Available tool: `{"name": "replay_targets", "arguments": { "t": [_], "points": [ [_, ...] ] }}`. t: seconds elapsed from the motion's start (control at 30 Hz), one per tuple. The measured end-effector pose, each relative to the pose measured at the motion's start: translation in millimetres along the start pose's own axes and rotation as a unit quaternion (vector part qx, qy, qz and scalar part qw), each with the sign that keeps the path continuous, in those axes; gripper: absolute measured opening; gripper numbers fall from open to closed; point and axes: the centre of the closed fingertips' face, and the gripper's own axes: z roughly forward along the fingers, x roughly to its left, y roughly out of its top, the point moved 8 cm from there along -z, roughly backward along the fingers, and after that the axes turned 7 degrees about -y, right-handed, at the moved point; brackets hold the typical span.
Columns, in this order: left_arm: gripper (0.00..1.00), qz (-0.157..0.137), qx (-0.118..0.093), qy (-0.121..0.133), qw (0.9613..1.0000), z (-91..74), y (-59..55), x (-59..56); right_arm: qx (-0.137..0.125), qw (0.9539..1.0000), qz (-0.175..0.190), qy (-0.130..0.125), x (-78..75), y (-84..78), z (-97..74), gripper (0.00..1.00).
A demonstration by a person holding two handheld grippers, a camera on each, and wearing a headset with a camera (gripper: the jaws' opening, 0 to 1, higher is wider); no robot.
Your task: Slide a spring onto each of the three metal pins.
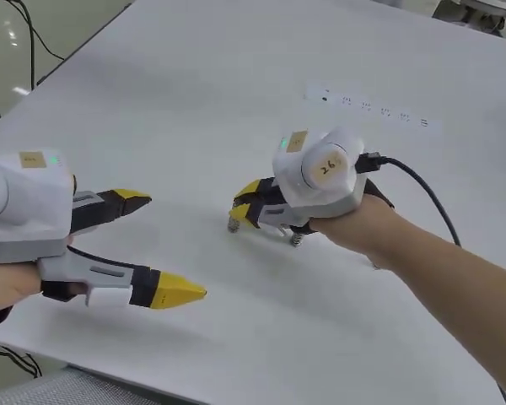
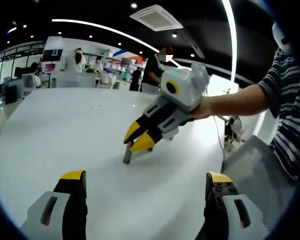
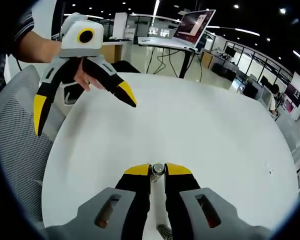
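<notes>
My right gripper (image 1: 241, 207) is shut on the round head of a metal pin (image 3: 158, 169) near the middle of the white table (image 1: 194, 101). In the left gripper view the same pin (image 2: 127, 154) stands upright under the right gripper (image 2: 138, 138), with a spring coiled around it. That pin (image 1: 234, 224) shows just below the yellow tips. A second small pin with a spring (image 1: 296, 240) lies under the gripper body, and its coil (image 3: 163, 231) is in sight below the jaws. My left gripper (image 1: 156, 246) hovers wide open at the left, holding nothing.
The table's front edge (image 1: 236, 392) runs close below the left gripper. A black cable (image 1: 422, 190) trails from the right gripper across the table. A row of small marks (image 1: 371, 105) lies farther back. A grey mesh chair (image 3: 20, 140) stands beside the table.
</notes>
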Motion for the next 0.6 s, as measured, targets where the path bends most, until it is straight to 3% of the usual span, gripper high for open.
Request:
{"name": "replay_targets", "arguments": {
  "t": [0.03, 0.6],
  "points": [
    [0.96, 0.001, 0.000, 0.000, 1.0000, 0.2, 0.1, 0.3, -0.009, 0.9999, 0.006, -0.002, -0.6, 1.6, -0.2, 0.08],
    [0.96, 0.002, -0.001, -0.003, 1.0000, 1.8, 2.4, -1.4, 0.000, 0.9998, 0.022, 0.004, -0.1, 1.3, -2.0, 0.08]
  ]
}}
